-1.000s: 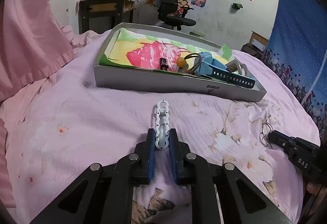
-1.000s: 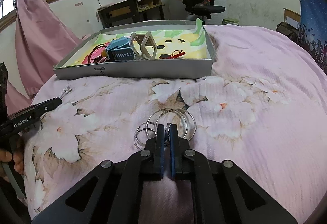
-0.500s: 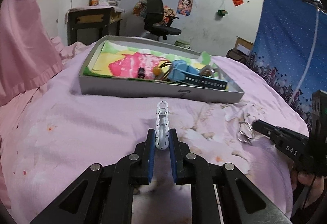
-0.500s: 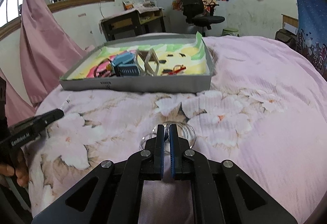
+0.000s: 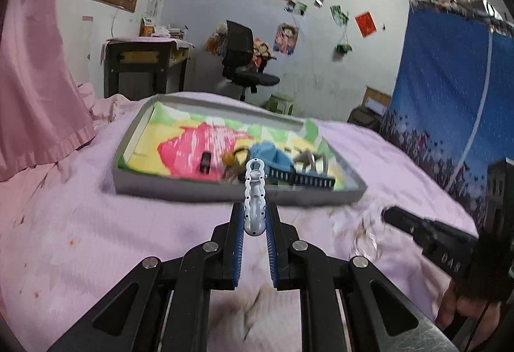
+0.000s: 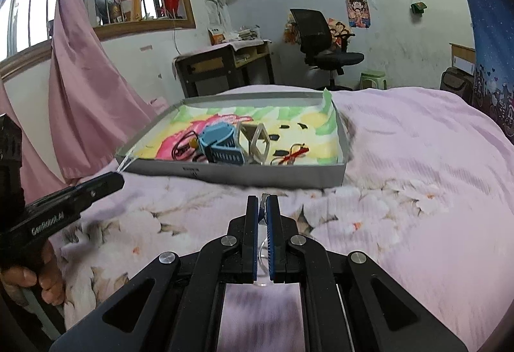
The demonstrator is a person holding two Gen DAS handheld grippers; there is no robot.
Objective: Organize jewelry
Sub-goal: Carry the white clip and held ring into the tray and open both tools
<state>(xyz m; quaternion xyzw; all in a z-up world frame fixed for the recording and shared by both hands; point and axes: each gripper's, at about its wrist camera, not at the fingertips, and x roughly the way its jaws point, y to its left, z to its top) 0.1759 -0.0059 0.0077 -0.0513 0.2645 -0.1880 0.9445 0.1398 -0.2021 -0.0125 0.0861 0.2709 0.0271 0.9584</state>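
Hair clip (image 5: 254, 198), white, is pinched in the left gripper (image 5: 254, 217) above the pink bedspread (image 5: 128, 239); the right gripper (image 6: 262, 207) clamps thin rings (image 6: 264, 242). Ahead, a grey tray (image 6: 257, 173) holds clutter; bedspread lies open before its near wall.

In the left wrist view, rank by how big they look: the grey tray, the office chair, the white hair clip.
1. grey tray
2. office chair, though it stands far off
3. white hair clip, enlarged by nearness, held in the left gripper
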